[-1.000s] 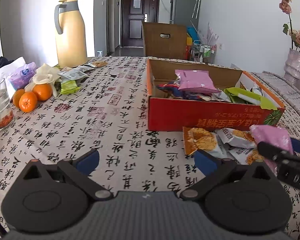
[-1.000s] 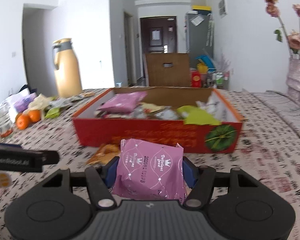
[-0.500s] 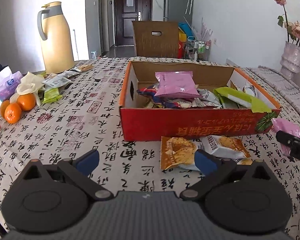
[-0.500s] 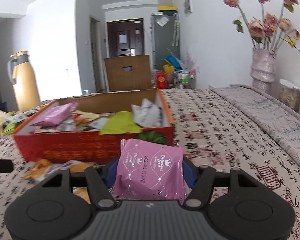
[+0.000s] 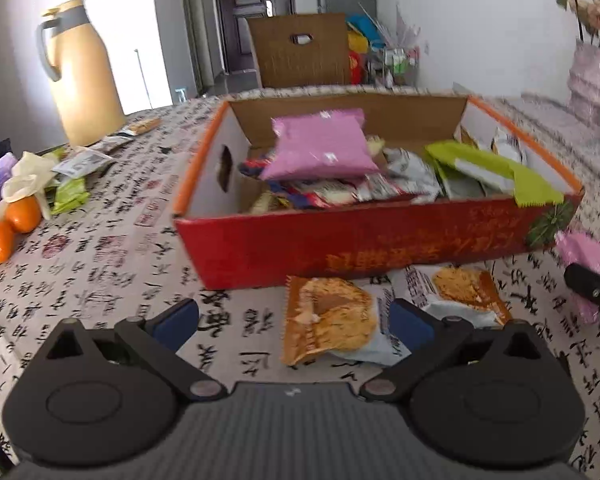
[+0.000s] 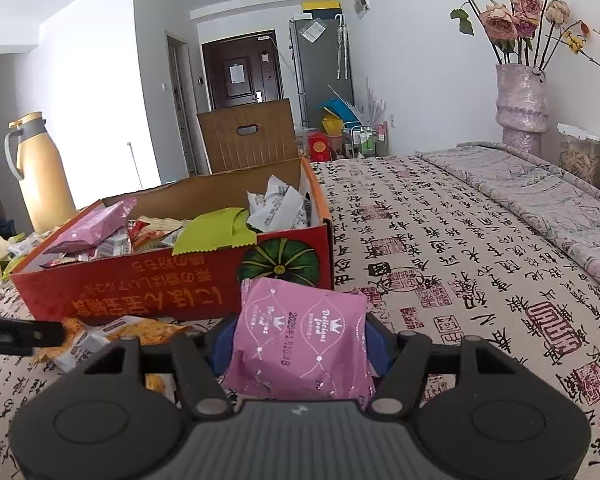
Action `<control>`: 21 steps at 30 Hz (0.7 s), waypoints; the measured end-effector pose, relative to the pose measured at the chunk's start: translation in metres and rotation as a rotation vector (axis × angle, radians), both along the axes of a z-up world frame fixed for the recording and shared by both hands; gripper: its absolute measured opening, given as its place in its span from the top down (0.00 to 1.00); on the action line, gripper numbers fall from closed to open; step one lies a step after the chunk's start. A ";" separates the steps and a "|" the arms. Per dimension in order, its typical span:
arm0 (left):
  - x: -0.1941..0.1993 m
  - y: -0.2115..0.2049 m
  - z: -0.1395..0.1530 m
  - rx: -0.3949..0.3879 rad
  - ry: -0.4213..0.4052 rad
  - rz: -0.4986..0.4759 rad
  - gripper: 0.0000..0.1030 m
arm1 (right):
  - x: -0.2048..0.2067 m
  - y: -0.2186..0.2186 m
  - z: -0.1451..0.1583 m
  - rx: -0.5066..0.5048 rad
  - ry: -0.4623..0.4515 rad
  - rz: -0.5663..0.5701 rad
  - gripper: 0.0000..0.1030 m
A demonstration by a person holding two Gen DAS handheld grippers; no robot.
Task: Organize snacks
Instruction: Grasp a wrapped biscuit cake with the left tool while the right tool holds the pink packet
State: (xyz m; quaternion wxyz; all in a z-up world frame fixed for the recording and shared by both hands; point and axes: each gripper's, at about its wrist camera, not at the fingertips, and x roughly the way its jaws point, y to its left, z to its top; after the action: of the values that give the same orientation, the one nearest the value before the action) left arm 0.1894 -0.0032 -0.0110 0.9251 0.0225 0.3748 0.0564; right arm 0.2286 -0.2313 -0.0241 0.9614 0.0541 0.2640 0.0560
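Observation:
A red cardboard box (image 5: pixel 380 240) with several snack packets stands on the table; it also shows in the right wrist view (image 6: pixel 160 284). My left gripper (image 5: pixel 294 322) is open and empty, low over the table, with an orange-printed snack packet (image 5: pixel 332 320) lying between its fingers and a second one (image 5: pixel 456 292) beside it. My right gripper (image 6: pixel 300 344) is shut on a pink snack packet (image 6: pixel 300 340), held in front of the box's right corner. That pink packet also shows at the right edge of the left wrist view (image 5: pixel 592 256).
A yellow thermos jug (image 5: pixel 84 76) stands at the back left. Oranges (image 5: pixel 12 224), tissues and small packets lie at the left edge. A flower vase (image 6: pixel 522 104) stands at the far right. A brown chair back (image 5: pixel 300 50) is behind the table.
My left gripper has moved right and closer to the orange packets before the box. My right gripper has swung right with the pink packet, now off the box's right corner.

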 end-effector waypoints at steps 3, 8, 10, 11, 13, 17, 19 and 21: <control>0.008 -0.006 -0.008 0.016 0.029 -0.003 0.00 | -0.001 0.000 0.000 0.007 -0.002 0.006 0.38; 0.014 -0.011 -0.019 0.013 0.039 -0.022 0.00 | -0.002 -0.001 0.000 0.016 -0.009 0.020 0.38; 0.015 -0.012 -0.021 0.006 0.039 -0.030 0.00 | -0.003 -0.002 0.000 0.023 -0.011 0.023 0.38; 0.015 -0.013 -0.022 0.003 0.040 -0.034 0.01 | -0.003 -0.002 0.000 0.025 -0.011 0.026 0.38; 0.014 -0.013 -0.023 -0.009 0.034 -0.046 0.04 | -0.003 -0.002 0.000 0.029 -0.010 0.032 0.38; 0.010 -0.011 -0.021 -0.069 0.021 -0.091 0.25 | -0.004 -0.002 0.000 0.037 -0.014 0.038 0.38; 0.008 -0.013 -0.021 -0.068 0.013 -0.100 0.29 | -0.004 -0.003 0.000 0.042 -0.012 0.038 0.38; 0.006 -0.015 -0.020 -0.070 0.006 -0.115 0.39 | -0.003 -0.004 -0.001 0.047 -0.007 0.038 0.38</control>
State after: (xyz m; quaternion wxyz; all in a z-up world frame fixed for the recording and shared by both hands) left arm 0.1952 -0.0180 -0.0314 0.9259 0.0117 0.3775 -0.0103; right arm 0.2257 -0.2348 -0.0250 0.9595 0.0713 0.2603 0.0807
